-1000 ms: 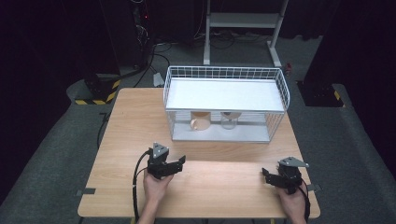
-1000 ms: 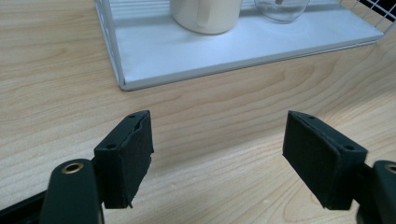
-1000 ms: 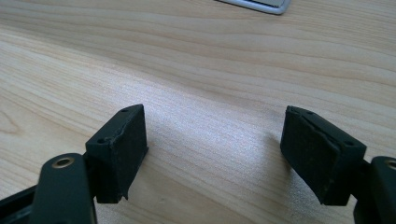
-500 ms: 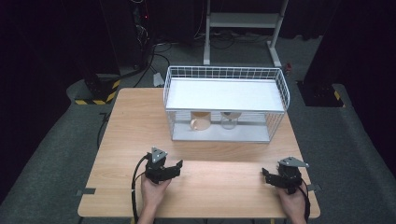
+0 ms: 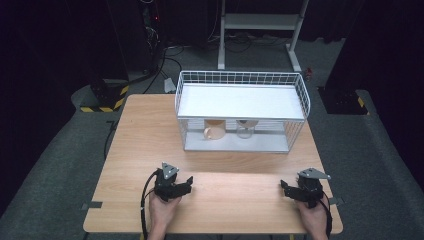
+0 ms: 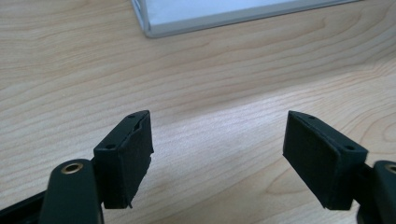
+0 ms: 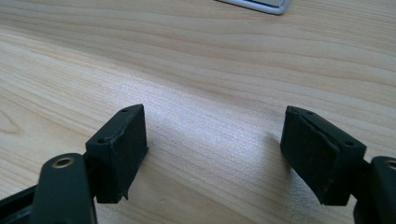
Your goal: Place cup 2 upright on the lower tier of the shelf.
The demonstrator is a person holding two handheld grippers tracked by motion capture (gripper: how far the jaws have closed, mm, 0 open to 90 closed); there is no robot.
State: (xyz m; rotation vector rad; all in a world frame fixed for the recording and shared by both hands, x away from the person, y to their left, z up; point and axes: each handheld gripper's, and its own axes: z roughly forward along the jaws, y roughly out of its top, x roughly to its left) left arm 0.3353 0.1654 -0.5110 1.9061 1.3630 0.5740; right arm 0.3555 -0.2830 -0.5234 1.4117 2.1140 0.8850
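My left gripper [image 5: 188,183] rests low over the wooden table [image 5: 235,187] near its front left, held by a hand. Its jaws stand open with only bare wood between them in the left gripper view [image 6: 217,154]. My right gripper [image 5: 283,189] sits near the front right, also in a hand. Its jaws are open too, with nothing between them in the right gripper view [image 7: 212,154]. Both grippers point inward and toward the white wire rack [image 5: 241,80]. A tan mug [image 5: 214,131] and a clear glass [image 5: 244,129] stand under the rack's shelf.
The rack fills the far middle of the table; its grey base edge [image 6: 187,21] lies just ahead of the left gripper, and a corner of the base [image 7: 261,3] appears at the top of the right gripper view. Dark floor, cables and a metal stand lie beyond.
The left gripper has slid slightly toward the table's near edge. The right gripper has stayed put. Both stay open.
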